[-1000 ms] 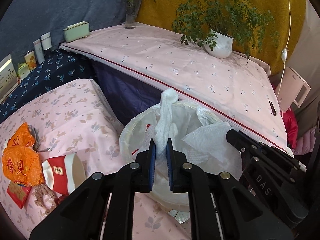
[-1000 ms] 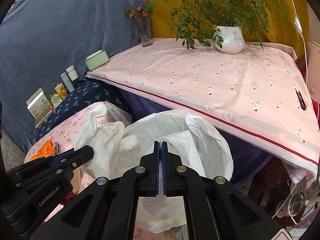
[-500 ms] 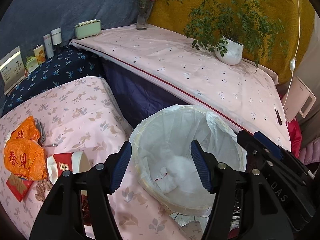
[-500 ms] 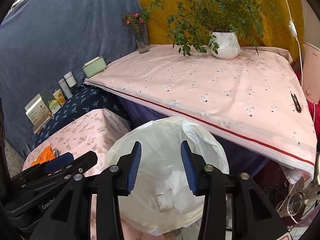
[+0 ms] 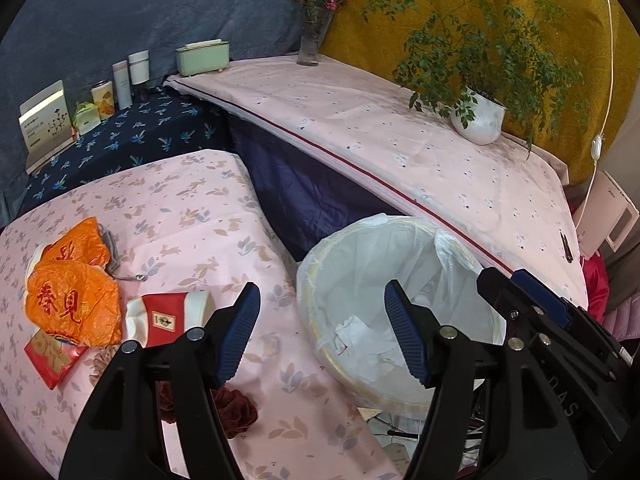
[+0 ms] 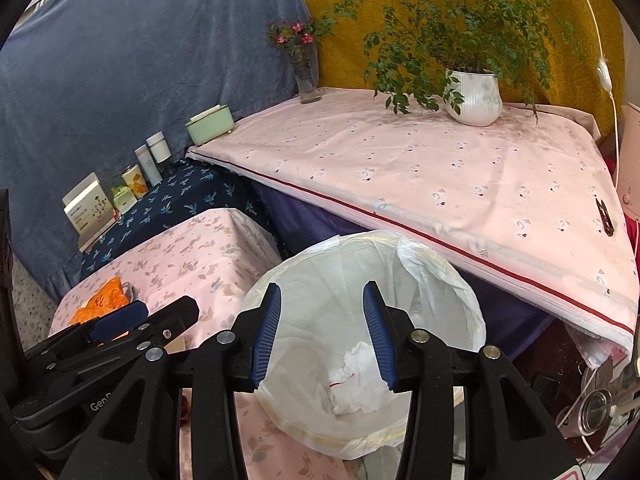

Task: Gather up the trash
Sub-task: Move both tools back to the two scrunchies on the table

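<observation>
Both tongs hover over the lined bin (image 6: 360, 272), empty. The left tongs (image 5: 322, 332) are opening wide, the right tongs (image 6: 318, 332) sit half open. Crumpled tissue (image 6: 356, 384) lies in the bin's bottom; orange wrappers (image 5: 72, 292) wait at 9 o'clock on the desk (image 5: 192, 216).

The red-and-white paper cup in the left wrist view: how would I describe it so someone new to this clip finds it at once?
Start at the low table under the pink floral cloth, left of the white-lined bin. Near its front edge the paper cup lies on its side, just right of the crumpled orange bags. It alone is rigid, with a red band and white ends.
</observation>
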The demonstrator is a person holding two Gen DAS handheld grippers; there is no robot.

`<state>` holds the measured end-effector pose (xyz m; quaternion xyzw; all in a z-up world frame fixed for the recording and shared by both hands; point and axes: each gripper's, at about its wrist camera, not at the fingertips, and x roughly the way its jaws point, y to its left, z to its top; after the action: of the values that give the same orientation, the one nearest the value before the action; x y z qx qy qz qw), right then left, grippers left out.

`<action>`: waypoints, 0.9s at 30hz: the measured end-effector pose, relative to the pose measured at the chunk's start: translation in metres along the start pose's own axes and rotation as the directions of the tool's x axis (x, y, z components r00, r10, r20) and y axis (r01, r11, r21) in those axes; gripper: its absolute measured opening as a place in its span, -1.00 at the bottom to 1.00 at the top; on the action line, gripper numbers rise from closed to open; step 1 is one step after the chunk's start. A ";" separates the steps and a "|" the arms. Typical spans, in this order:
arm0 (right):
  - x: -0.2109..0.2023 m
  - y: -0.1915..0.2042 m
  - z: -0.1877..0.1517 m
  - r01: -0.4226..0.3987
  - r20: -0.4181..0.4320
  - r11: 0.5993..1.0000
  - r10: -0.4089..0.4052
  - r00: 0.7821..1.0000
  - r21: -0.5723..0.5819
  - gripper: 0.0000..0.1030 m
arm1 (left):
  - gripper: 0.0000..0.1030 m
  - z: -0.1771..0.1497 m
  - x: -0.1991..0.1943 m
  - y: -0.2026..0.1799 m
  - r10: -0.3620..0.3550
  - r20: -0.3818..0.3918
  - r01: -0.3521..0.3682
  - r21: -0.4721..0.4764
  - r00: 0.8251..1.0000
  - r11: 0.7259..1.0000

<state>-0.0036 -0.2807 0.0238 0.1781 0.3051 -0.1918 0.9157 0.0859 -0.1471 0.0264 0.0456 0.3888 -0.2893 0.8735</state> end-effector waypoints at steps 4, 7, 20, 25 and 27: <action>-0.001 0.014 -0.004 -0.017 -0.006 1.000 0.017 1.000 -0.024 -0.18 | 0.20 -0.003 -0.005 0.013 0.016 0.003 -0.016 -0.027 1.000 1.000; -0.002 0.023 -0.006 -0.030 -0.012 0.999 0.030 0.999 -0.036 -0.18 | 0.20 -0.005 -0.009 0.024 0.035 0.008 -0.035 -0.044 0.999 0.998; -0.007 0.070 -0.020 -0.086 -0.038 0.990 0.082 0.996 -0.110 -0.12 | 0.28 -0.018 -0.030 0.080 0.123 0.017 -0.119 -0.138 0.992 0.983; -0.006 0.088 -0.030 -0.107 -0.058 0.984 0.100 0.993 -0.141 -0.10 | 0.45 -0.028 -0.037 0.107 0.184 0.015 -0.179 -0.176 0.983 0.968; -0.004 0.095 -0.035 -0.117 -0.071 0.981 0.107 0.992 -0.153 -0.10 | 0.45 -0.033 -0.038 0.118 0.205 0.007 -0.200 -0.189 0.979 0.961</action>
<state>0.0202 -0.1820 0.0201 0.1284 0.3372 -0.1098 0.9261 0.1075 -0.0216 0.0134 -0.0009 0.3958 -0.1611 0.9041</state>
